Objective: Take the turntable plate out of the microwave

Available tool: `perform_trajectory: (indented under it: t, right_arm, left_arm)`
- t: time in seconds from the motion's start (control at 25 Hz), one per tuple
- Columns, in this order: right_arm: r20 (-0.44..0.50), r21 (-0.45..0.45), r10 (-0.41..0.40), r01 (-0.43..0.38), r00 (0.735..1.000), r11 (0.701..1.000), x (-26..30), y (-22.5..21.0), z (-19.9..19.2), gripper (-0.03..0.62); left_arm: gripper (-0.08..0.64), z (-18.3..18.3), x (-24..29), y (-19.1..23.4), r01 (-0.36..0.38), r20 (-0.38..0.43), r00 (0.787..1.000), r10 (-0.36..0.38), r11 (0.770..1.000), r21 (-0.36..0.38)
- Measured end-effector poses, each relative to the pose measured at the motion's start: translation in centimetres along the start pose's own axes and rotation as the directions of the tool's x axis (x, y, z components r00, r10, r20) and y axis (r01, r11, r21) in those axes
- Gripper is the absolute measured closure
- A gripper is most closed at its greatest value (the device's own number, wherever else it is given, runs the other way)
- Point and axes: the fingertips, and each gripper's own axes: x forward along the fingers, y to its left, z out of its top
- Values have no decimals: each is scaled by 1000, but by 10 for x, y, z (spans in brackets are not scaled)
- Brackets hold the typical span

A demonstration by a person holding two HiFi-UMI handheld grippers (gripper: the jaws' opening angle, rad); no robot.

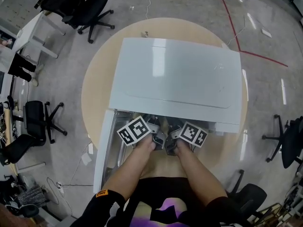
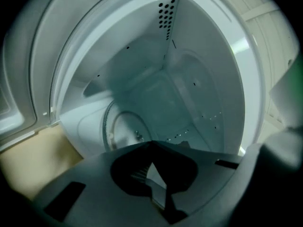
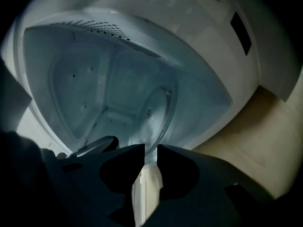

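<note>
The microwave (image 1: 175, 79) stands in the middle of the round bench (image 1: 94, 89), and its door (image 1: 102, 155) is swung open toward the near-left edge. Both grippers reach into the opening at the near side.

The turntable plate (image 3: 158, 112) is inside the cavity, not yet out. In the right gripper view, its glass rim runs straight down into the narrow slot between the jaws of the right gripper (image 3: 150, 148), so that gripper appears to be pinching the plate by its near edge. The jaws of the left gripper (image 2: 151, 144) are pressed together to a point just beside the plate's rim, and I see no glass between them.

The step in hand looks like the lift and draw-out. A one-sided pinch on smooth glass is likely to slip or lever. It would be safer to get the left jaws onto or under the rim as well, a little apart from the right. The plate should then rise enough to clear the hub on the floor of the cavity. After that it can come out level and slowly toward the near edge, kept off the lip of the opening and the door.

No brand or lettering can be read on the microwave. The marker cubes (image 1: 134, 130) carry only black-and-white square patterns. A small orange label (image 1: 101, 193) on the sleeve is too small to read.
</note>
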Motion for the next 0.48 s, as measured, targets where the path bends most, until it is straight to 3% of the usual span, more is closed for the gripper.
perform_trajectory:
  t: [0.28,0.48]
  right_arm:
    - [13,13,27,-27,1000,1000,2,2,0,523]
    - [33,14,50,-50,998,999,1,5,2,525]
  left_arm:
    - [515,-12,-17,31,-87,-21,996,86,995,-56]
    - [514,-21,-24,46,-106,-35,994,103,991,-78]
